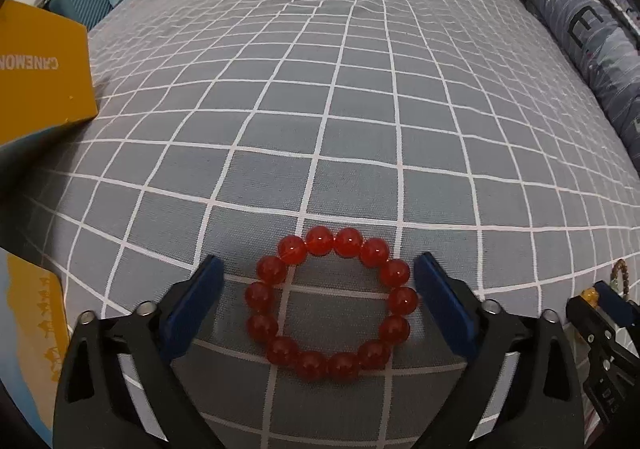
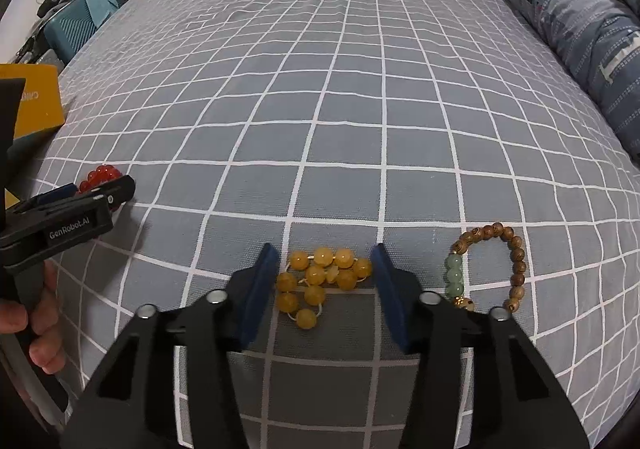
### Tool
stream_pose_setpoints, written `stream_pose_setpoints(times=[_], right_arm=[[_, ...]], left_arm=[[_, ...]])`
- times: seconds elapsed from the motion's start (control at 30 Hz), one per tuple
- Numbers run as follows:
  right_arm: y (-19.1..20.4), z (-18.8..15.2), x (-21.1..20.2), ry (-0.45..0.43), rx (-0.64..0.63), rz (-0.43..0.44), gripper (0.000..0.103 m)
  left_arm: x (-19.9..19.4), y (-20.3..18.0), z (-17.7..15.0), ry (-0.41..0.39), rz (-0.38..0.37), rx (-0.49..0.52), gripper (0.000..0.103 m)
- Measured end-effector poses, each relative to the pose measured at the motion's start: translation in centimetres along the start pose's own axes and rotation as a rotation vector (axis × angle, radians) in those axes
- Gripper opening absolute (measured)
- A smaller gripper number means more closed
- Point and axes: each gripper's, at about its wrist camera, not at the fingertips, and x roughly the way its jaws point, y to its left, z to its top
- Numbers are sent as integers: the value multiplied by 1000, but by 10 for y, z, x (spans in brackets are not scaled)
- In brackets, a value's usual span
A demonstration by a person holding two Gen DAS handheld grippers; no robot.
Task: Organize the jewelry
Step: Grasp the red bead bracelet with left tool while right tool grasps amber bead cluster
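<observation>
A red bead bracelet [image 1: 331,303] lies flat on the grey checked bedspread [image 1: 320,109]. My left gripper [image 1: 320,269] is open, its blue pads on either side of the bracelet, not touching it. A yellow bead bracelet [image 2: 320,279] lies bunched on the bedspread [image 2: 340,109]. My right gripper [image 2: 324,261] is open with its pads either side of the yellow beads. A brown wooden bracelet with green beads [image 2: 490,265] lies to the right of it. The left gripper [image 2: 76,205] and the red beads [image 2: 100,175] show at the left of the right wrist view.
A yellow box [image 1: 40,77] stands at the bed's left edge, with a yellow and blue lid [image 1: 36,329] nearer me. A blue patterned pillow [image 1: 592,45] runs along the right side. A teal suitcase [image 1: 80,5] stands beyond the bed's far left corner.
</observation>
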Motion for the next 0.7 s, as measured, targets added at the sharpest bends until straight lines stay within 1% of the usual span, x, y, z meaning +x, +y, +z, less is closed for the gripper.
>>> stream_pose_setpoints(times=[0.03,0.17,0.23,0.27,0.3,0.33,0.37,0.5,0.57,0.6,0.7], right_arm=[[0,0,0,1,-2,1,35],[1,0,0,1,-9,0,28],[0,0,-1,0,-8,-3,21],[0,0,-1,-2,-9,-9,18],[-1,-1,-2,-4,-8,-11,18],[-1,-1,-2,-5,-6,-9,18],[-2,-1,-3,-7,-2,-7,18],[-2,-1,-7,-16,6,-4,17],[-2,0,-10,-21,6,-2,15],[-1,0,-11,-24,4,-3,9],[1,1,-13,-28,0,-5,9]], left_arm=[[0,-1,0,-2,-7,8,84],[-5,-5,0,1,-28,17,65],[-7,-6,-1,4,-41,17,51],[-9,-7,-2,5,-44,16,48],[-11,-8,-2,6,-48,16,38],[-13,-10,-3,9,-58,15,31],[-14,-11,-3,9,-61,16,27],[-18,-12,-4,1,-66,22,27],[-20,-12,-5,-1,-70,21,26],[-20,-12,-5,-1,-71,21,26],[-23,-12,-7,-2,-73,23,26]])
